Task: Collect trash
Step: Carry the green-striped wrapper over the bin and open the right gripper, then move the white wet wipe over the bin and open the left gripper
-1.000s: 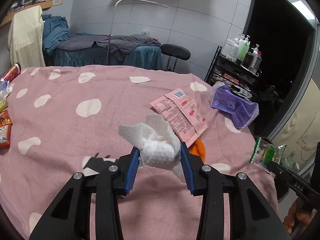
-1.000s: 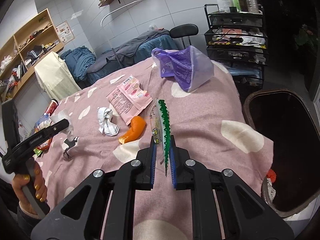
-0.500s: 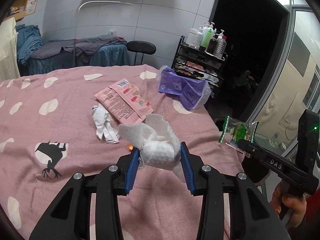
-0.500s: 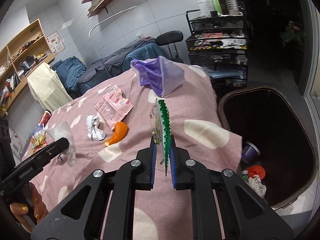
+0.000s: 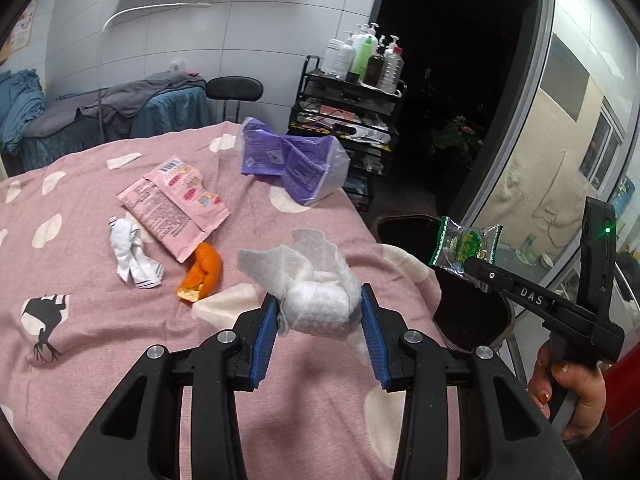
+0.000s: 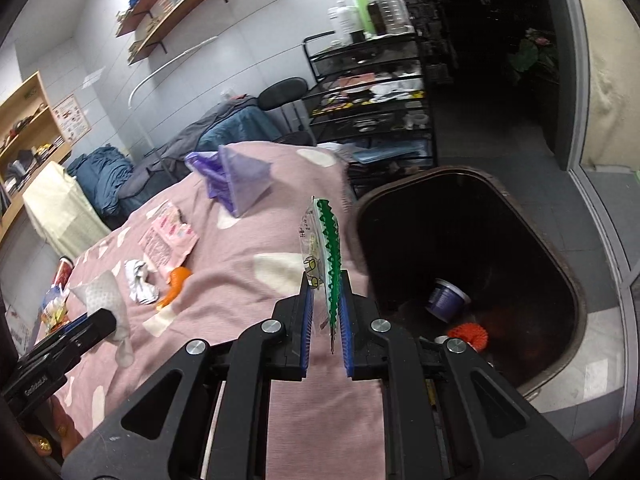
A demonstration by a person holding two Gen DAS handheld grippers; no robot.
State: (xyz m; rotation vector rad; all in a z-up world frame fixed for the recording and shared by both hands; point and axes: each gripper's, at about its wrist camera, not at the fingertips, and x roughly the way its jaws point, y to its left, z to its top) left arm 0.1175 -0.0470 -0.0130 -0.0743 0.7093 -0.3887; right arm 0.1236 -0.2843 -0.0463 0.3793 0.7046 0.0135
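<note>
My left gripper (image 5: 319, 312) is shut on a crumpled white tissue (image 5: 308, 284), held above the pink spotted bedspread (image 5: 80, 320) near its right edge. My right gripper (image 6: 325, 308) is shut on a green-edged clear snack wrapper (image 6: 324, 252), held upright beside the dark trash bin (image 6: 472, 264). In the left wrist view the right gripper (image 5: 468, 260) holds that wrapper (image 5: 466, 244) over the bin (image 5: 472, 312). The left gripper with the tissue (image 6: 102, 294) shows in the right wrist view.
On the bedspread lie a pink packet (image 5: 172, 200), a crumpled white wrapper (image 5: 132, 252), an orange peel (image 5: 204, 272) and a purple plastic bag (image 5: 296, 164). The bin holds a purple cup (image 6: 446, 300) and an orange object (image 6: 468, 334). A black wire rack (image 5: 348, 120) stands behind.
Both grippers have swung right toward the bin with their loads held. The bin now fills more of the right wrist view, and the bed's litter has shifted left.
</note>
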